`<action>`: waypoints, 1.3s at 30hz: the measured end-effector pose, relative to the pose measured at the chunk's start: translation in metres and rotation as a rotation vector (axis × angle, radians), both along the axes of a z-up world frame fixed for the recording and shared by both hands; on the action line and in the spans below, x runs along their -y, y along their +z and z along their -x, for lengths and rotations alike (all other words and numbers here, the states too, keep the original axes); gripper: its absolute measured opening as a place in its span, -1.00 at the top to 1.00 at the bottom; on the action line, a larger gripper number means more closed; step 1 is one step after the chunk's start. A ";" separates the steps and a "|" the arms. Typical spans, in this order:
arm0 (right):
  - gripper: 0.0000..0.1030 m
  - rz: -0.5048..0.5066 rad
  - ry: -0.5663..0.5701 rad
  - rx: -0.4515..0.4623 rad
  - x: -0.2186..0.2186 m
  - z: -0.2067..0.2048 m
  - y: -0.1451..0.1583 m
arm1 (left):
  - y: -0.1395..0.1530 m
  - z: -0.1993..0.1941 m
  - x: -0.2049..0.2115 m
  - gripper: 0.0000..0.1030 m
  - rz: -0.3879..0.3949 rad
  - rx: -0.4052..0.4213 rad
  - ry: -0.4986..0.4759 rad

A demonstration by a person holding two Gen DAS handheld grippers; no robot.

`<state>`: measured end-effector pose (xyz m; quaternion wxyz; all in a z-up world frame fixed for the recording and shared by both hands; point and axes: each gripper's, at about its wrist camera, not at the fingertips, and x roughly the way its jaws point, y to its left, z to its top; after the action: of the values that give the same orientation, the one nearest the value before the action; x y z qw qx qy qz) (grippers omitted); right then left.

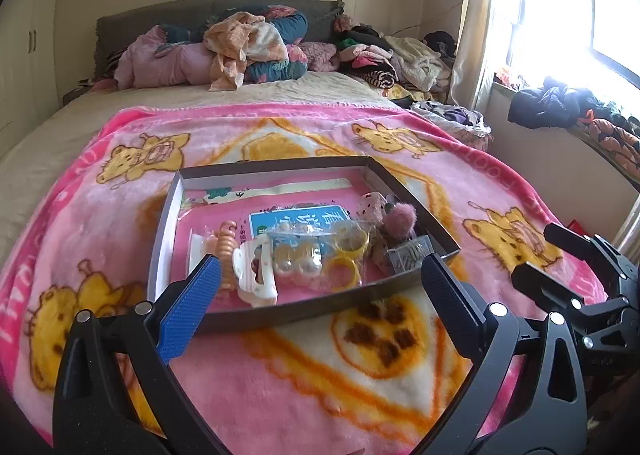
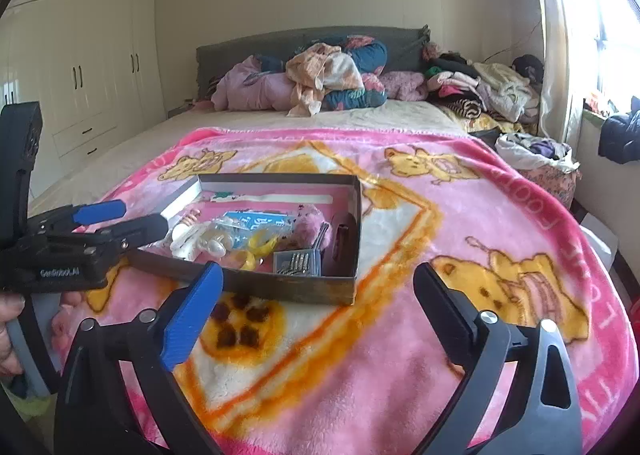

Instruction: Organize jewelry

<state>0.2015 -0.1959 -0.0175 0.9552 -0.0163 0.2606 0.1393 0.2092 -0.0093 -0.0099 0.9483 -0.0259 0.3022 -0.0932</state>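
Note:
A shallow dark cardboard box (image 1: 280,313) (image 2: 300,291) lies on the pink bear-print blanket (image 1: 304,395). Inside are a white claw clip (image 1: 256,275) (image 2: 190,243), an orange spiral hair tie (image 1: 226,243), yellow rings in a clear bag (image 1: 344,259) (image 2: 256,247), a pink pompom (image 1: 400,217) (image 2: 310,225) and a small grey box of hairpins (image 1: 408,257) (image 2: 298,263). My left gripper (image 1: 320,271) (image 2: 132,217) hovers open at the box's near-left edge, holding nothing. My right gripper (image 2: 318,273) (image 1: 540,253) stands open and empty just to the box's near right.
Pillows and crumpled clothes (image 1: 256,47) are heaped at the headboard, more clothes (image 1: 400,59) at the far right. A window sill with dark garments (image 1: 552,103) runs along the right. White wardrobes (image 2: 80,75) stand left. A person's hand (image 2: 8,331) holds the left gripper's handle.

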 end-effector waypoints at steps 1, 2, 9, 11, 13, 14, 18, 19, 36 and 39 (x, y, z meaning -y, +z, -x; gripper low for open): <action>-0.84 0.001 -0.002 0.007 0.000 0.002 0.001 | 0.000 0.002 0.000 -0.78 0.001 0.000 0.001; -0.84 0.002 -0.003 0.013 0.000 0.004 0.002 | 0.000 0.005 0.000 -0.78 0.001 0.000 0.004; -0.86 -0.002 -0.009 0.048 0.001 0.016 0.005 | -0.004 0.025 -0.001 -0.78 -0.010 0.027 0.034; -0.86 -0.001 -0.010 0.067 0.001 0.020 0.005 | -0.006 0.030 0.000 -0.78 -0.020 0.036 0.041; -0.86 -0.004 -0.010 0.080 0.001 0.024 0.005 | -0.008 0.035 0.000 -0.78 -0.024 0.044 0.049; -0.86 -0.008 -0.009 0.085 0.002 0.026 0.005 | -0.009 0.037 0.000 -0.78 -0.022 0.048 0.051; -0.86 -0.018 -0.007 0.112 0.003 0.034 0.005 | -0.011 0.047 -0.001 -0.78 -0.025 0.074 0.063; -0.86 -0.023 -0.007 0.116 0.003 0.036 0.004 | -0.011 0.050 -0.001 -0.78 -0.026 0.084 0.069; -0.88 -0.058 -0.027 0.203 0.018 0.069 -0.002 | -0.014 0.076 -0.009 -0.78 -0.008 0.137 0.131; -0.88 -0.043 -0.029 0.232 0.018 0.076 -0.001 | -0.014 0.080 -0.011 -0.78 -0.010 0.145 0.146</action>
<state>0.1259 -0.2140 -0.0181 0.9810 -0.0078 0.1452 0.1282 0.1292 0.0016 -0.0243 0.9721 -0.0363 0.2305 -0.0241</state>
